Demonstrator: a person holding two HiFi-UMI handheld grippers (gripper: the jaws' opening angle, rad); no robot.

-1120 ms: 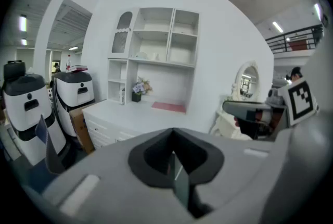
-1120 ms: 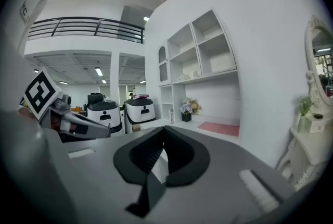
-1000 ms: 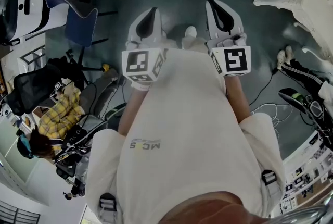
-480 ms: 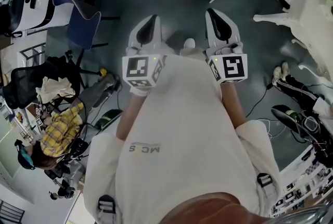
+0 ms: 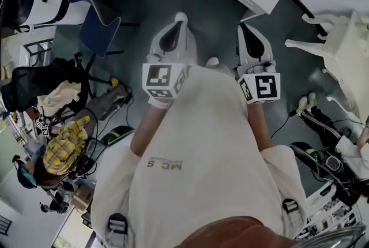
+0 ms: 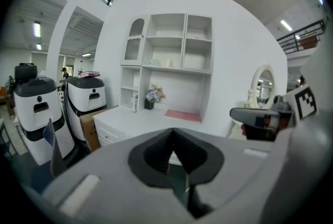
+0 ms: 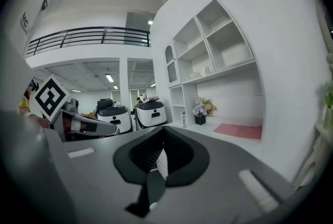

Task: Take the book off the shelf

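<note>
Left gripper: jaws clenched together, nothing held. Right gripper: jaws likewise pressed together, empty.

A flat red book is seen lying on the white ledge of the shelf unit, to the right of a small pot of flowers. It lies ahead of both grippers and well apart from them, slightly right of the left jaws' line and further right of the right jaws' line. Its long side appears to run along the back wall.

In the head view the right gripper is judged nearer. Both pairs of jaws must be opened before any grasp.
</note>
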